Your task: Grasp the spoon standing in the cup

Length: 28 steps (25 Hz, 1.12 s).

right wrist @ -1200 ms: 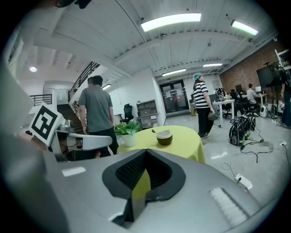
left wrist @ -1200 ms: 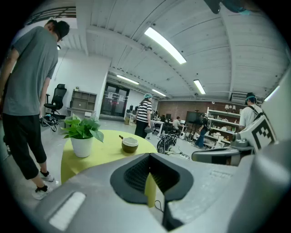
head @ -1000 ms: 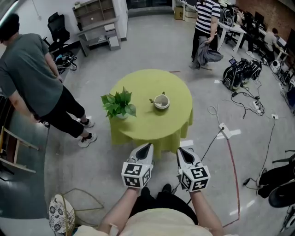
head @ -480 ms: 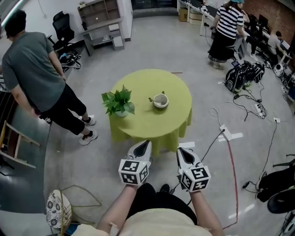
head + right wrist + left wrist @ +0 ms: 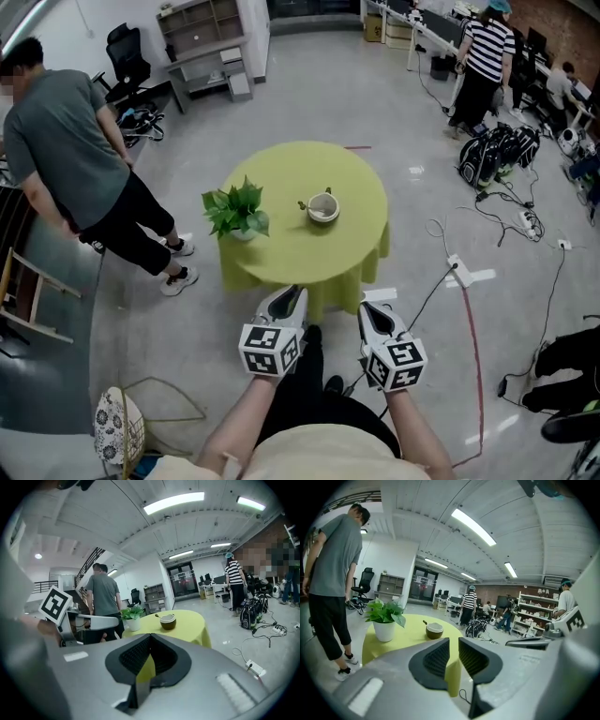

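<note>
Cup (image 5: 324,208) at frame centre on round yellow-green table (image 5: 281,258); spoon (image 5: 306,203) stands in it, handle leaning out left. Potted plant (image 5: 234,212) left of cup. Both grippers low in frame, short of table. Left gripper (image 5: 292,298): jaws just been opening, narrow gap (nothing between). Right gripper (image 5: 373,311): jaws pressed together, empty.

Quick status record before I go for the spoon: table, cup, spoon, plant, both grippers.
table: round, yellow-green cloth
cup: on table, right of plant
spoon: standing in cup, handle leaning toward plant, untouched
plant: potted, left part of table
left gripper: short of table, jaws have just been opening, nothing between
right gripper: short of table, jaws together, empty
</note>
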### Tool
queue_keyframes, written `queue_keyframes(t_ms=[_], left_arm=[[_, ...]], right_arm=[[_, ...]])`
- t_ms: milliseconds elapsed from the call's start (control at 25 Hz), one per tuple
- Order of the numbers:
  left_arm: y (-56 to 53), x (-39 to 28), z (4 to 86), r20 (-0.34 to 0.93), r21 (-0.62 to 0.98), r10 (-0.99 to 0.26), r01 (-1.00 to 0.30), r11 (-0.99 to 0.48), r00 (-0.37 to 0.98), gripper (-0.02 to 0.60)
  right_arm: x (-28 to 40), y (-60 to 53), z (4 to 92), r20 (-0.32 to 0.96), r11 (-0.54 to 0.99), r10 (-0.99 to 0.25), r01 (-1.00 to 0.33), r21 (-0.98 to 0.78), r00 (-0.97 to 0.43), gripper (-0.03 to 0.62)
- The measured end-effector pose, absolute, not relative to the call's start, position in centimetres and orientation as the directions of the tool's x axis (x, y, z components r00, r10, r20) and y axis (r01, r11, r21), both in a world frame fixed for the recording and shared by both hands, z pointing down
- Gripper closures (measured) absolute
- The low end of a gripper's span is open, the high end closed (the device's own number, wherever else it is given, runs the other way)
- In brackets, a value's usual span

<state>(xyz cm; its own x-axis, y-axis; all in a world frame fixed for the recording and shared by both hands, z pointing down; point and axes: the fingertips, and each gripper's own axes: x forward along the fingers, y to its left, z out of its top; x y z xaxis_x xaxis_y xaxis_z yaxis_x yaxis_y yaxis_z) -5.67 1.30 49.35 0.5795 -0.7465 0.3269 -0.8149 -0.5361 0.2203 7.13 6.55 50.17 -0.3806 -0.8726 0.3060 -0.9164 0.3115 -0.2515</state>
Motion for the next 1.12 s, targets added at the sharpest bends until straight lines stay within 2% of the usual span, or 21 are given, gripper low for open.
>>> queue_keyframes(t_ms=[800,1120], left_arm=[[-11.5,-4.1,51.1,0.346,0.259,-0.708,-0.788,-0.559,0.616,0.48],[-16.4,-3.6,52.9,0.384,0.32,-0.669,-0.772,-0.55,0.636,0.442]], right_arm=[[8.3,-5.5,51.1,0.336,0.272,-0.875,-0.929,-0.25,-0.347,0.591],[8.6,-10.0,51.3,0.364,0.238,-0.876,-0.94,-0.245,-0.317,0.592]])
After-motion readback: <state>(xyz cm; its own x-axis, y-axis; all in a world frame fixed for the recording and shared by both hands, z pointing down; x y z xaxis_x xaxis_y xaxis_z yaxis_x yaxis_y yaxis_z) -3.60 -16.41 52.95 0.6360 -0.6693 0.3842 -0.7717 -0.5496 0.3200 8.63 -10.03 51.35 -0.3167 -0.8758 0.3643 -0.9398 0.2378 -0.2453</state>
